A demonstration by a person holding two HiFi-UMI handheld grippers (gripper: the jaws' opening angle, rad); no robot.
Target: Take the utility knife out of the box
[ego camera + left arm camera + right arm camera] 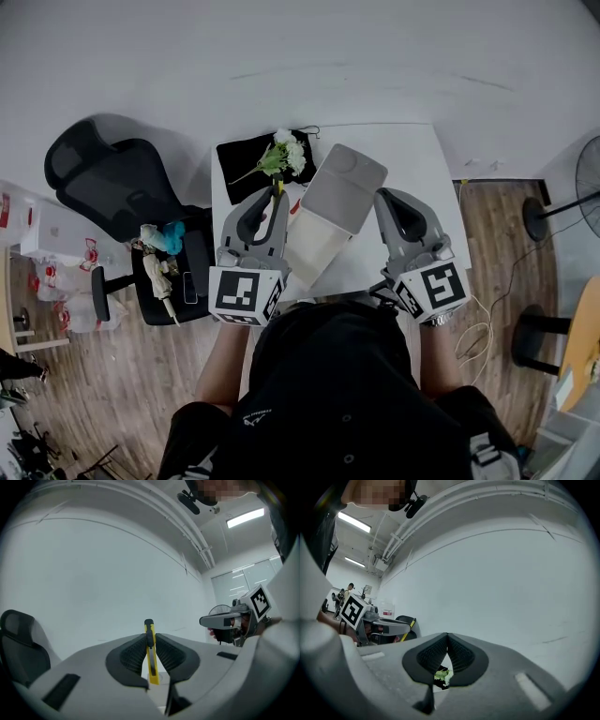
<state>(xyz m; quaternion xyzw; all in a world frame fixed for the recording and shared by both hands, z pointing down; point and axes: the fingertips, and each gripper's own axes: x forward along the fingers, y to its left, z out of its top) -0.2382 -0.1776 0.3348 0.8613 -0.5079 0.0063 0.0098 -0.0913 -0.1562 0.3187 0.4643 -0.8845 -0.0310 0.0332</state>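
The left gripper is clamped on a slim yellow utility knife with a black slider. In the left gripper view the ribbed pads press its two flat sides, and the knife stands on end, its black-capped end poking out above the jaws. In the head view the knife shows only as a yellow sliver at the gripper's tip. It is outside the pale grey rectangular box with its lid swung open, just beside the box's left side.

The right gripper hovers at the box's right side. Its jaws are pressed together at the tips with nothing between them.

The box sits on a white tabletop. Behind the left gripper lie a black cloth and a small bunch of white flowers with green stems. A black office chair stands left of the tabletop.
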